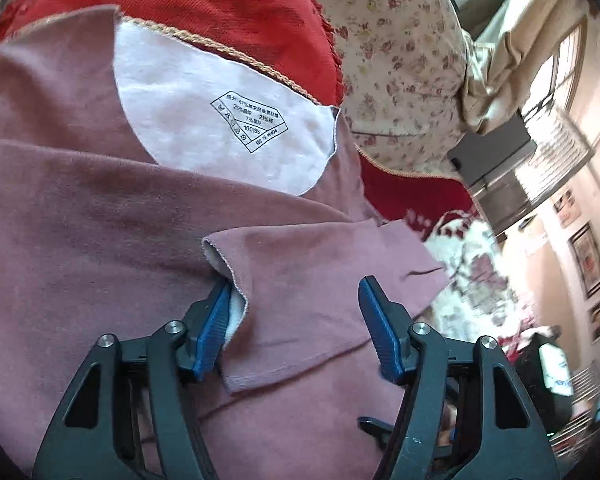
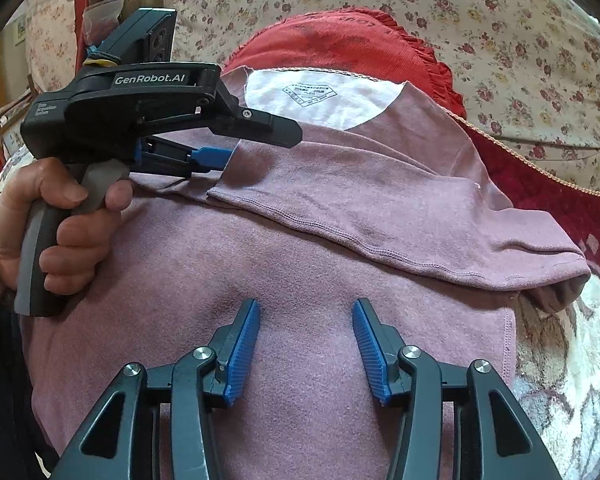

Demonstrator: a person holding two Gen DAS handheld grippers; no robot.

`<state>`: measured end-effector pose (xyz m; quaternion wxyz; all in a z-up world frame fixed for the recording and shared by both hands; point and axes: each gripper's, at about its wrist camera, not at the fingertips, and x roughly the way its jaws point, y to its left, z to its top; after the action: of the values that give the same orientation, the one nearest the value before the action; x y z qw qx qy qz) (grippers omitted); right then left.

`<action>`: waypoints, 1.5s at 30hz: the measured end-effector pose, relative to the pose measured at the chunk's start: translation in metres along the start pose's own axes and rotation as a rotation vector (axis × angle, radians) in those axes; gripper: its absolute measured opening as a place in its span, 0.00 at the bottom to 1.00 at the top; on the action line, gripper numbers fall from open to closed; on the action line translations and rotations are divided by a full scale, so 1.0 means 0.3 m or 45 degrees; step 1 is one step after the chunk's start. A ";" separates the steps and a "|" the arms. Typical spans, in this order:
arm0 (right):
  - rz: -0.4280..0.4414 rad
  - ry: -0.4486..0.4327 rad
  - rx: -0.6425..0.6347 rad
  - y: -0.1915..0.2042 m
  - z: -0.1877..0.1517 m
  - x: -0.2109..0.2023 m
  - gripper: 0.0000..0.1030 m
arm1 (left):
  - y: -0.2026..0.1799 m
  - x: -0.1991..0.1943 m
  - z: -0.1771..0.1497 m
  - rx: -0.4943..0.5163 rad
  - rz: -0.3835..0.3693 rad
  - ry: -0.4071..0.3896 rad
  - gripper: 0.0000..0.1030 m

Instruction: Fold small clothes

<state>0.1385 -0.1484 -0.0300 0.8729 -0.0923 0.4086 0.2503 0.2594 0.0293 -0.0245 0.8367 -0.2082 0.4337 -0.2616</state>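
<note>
Left gripper (image 1: 296,312), jaws apart around the sleeve cuff (image 1: 236,280) folded across the mauve shirt (image 2: 300,240), should lift clear without dragging it; right gripper (image 2: 306,344) hovers, jaws apart and empty.

Both grippers are showing black frames, ribbed blue pads and silver screws; the left gripper (image 2: 216,158) is carrying white "GenRobot.AI" lettering and a grey handle.

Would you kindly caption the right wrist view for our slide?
Open right gripper rests on pink shirt; left gripper at folded sleeve's cuff.
</note>
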 end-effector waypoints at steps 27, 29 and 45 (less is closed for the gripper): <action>-0.005 -0.003 -0.005 0.000 0.000 0.001 0.47 | 0.034 -0.421 0.143 -0.003 -0.218 -0.462 0.02; -0.004 -0.004 -0.004 0.001 -0.001 0.001 0.47 | 0.070 -0.445 0.136 -0.044 -0.181 -0.469 0.02; -0.010 -0.007 -0.010 0.007 -0.007 -0.005 0.47 | 0.304 -0.397 0.046 -0.327 0.298 -0.324 0.02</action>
<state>0.1351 -0.1481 -0.0301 0.8745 -0.0969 0.4049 0.2487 0.2364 0.1755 0.0040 0.8761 -0.2927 0.3753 -0.0770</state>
